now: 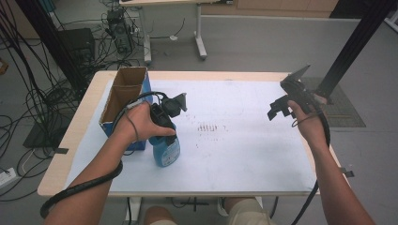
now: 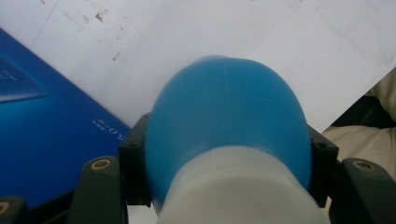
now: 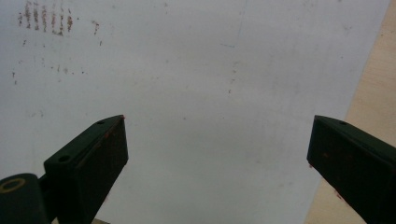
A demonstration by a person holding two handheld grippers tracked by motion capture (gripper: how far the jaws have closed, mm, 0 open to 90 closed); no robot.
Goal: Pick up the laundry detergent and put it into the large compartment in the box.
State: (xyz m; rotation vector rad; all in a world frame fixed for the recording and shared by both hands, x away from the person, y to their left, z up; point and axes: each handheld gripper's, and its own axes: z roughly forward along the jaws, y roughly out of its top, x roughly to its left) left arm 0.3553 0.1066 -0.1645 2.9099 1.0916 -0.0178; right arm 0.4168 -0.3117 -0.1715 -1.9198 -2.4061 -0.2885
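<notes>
A blue plastic bottle (image 1: 165, 151) with a pale neck stands upright on the white sheet (image 1: 234, 140), left of the middle. My left gripper (image 1: 162, 136) is shut on it near the top. In the left gripper view the bottle (image 2: 226, 121) sits squeezed between both jaws, its whitish neck nearest the camera. My right gripper (image 1: 278, 108) hovers above the right side of the sheet, held up in the hand. Its two jaws stand wide apart in the right gripper view, my right gripper (image 3: 217, 154) holding nothing, with bare white sheet (image 3: 201, 93) under it.
An open blue cardboard box (image 1: 124, 101) stands just left of the bottle, close to the table's left edge; its blue side (image 2: 42, 140) is beside the left jaw. Faint reddish marks (image 1: 209, 127) dot the sheet's middle. The wooden table edge (image 3: 373, 84) runs at the right.
</notes>
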